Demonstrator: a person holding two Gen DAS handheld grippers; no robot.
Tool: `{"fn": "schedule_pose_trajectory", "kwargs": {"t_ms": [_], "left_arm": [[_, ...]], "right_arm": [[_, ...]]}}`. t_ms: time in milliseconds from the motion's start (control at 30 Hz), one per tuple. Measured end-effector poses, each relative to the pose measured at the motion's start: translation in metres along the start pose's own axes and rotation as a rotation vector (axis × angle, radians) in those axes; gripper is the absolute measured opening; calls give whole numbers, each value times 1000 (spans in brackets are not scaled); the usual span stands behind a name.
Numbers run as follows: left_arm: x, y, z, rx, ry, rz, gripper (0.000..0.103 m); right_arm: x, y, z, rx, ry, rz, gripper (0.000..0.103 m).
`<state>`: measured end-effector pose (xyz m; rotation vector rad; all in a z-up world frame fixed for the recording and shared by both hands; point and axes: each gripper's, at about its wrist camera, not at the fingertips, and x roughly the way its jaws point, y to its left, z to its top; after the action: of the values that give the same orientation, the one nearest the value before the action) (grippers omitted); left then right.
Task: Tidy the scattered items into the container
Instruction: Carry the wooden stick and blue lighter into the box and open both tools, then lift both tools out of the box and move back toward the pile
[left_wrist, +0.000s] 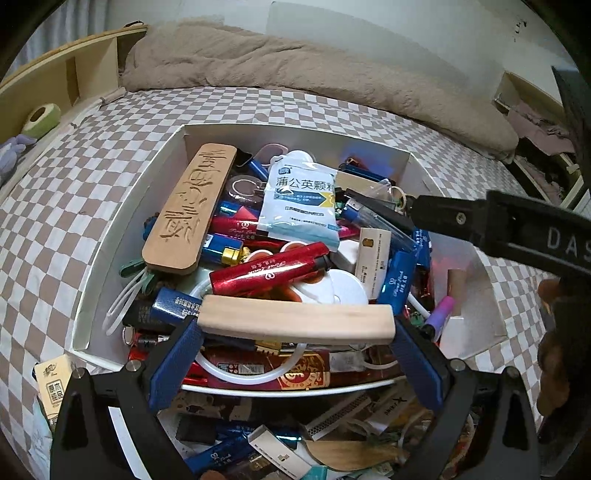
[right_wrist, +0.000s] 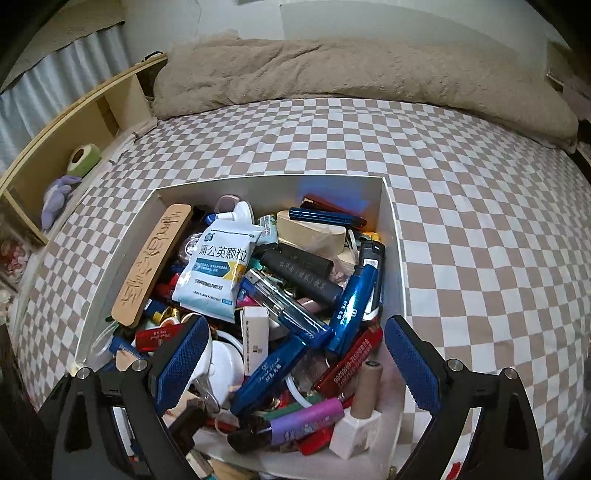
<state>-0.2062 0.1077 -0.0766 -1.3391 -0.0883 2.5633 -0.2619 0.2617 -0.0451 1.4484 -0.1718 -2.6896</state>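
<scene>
A white box (left_wrist: 110, 236) sits on the checkered bed, heaped with lighters, a white and blue sachet (left_wrist: 299, 199) and a carved wooden plaque (left_wrist: 188, 206). My left gripper (left_wrist: 295, 325) is shut on a pale wooden bar (left_wrist: 295, 317), one blue pad on each end, just above the near part of the heap. The black body of the right gripper (left_wrist: 498, 225) reaches in from the right. In the right wrist view my right gripper (right_wrist: 295, 325) stands open over the box (right_wrist: 391, 236), with nothing between its pads; a blue lighter (right_wrist: 351, 302) lies below.
Loose items lie in front of the box: a white stick (left_wrist: 277, 446), a wooden comb (left_wrist: 351, 454), a tissue pack (left_wrist: 55, 387). A beige blanket (right_wrist: 332, 70) runs along the bed's far side. A wooden shelf (right_wrist: 74, 122) stands to the left.
</scene>
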Motion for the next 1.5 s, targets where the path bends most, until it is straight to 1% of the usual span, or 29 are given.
{"fn": "schedule_pose_trajectory", "kwargs": {"t_ms": [67, 533, 800, 1100, 1167, 1500], "left_arm": [[-2, -1, 0, 3, -5, 2, 103], [-22, -5, 2, 24, -48, 24, 103], [-38, -3, 2, 39, -84, 52, 103], [-61, 5, 0, 51, -126, 79, 103], [-65, 7, 0, 51, -134, 82, 103], [-94, 12, -3, 56, -179, 93, 103]], "right_arm": [[-3, -2, -1, 3, -3, 1, 96], [-23, -7, -9, 21, -30, 14, 96], [-42, -4, -16, 1, -70, 19, 96], [-66, -5, -33, -13, -128, -9, 97], [-71, -5, -39, -18, -147, -28, 103], [-100, 1, -62, -51, -217, -60, 103]]}}
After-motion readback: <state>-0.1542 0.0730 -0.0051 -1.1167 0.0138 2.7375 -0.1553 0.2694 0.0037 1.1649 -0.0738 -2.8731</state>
